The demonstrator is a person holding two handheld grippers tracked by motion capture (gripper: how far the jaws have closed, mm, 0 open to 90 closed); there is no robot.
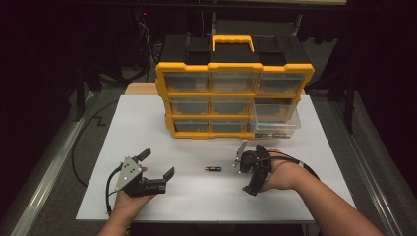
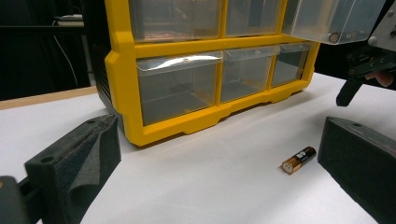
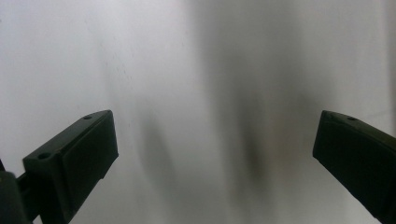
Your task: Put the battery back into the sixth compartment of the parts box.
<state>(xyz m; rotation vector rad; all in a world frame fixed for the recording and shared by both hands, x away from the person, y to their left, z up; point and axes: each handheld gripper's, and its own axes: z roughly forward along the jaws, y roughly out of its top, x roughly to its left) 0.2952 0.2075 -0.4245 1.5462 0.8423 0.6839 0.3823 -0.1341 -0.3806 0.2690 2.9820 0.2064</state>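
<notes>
A battery (image 1: pixel 213 168) lay on its side on the white table (image 1: pixel 147 123), between the two grippers and touching neither. The left gripper (image 1: pixel 156 165) rested low at the table's near left, jaws spread wide with nothing between them; in the left gripper view the battery (image 2: pixel 299 160) sat just beside the inner face of the jaw at the right of that view, gold end toward the camera. The right gripper (image 1: pixel 244 167) was held by the right hand (image 1: pixel 280 176) just right of the battery, tipped down toward the tabletop. In the right gripper view its jaws stood far apart over bare, blurred white surface with nothing gripped. Behind the battery stood a yellow drawer organiser (image 1: pixel 231 101) with clear drawers and a yellow handle on top. One clear drawer (image 1: pixel 275 123) at its lower right was pulled out, with what looked like batteries inside. The organiser stood well apart from both grippers.
</notes>
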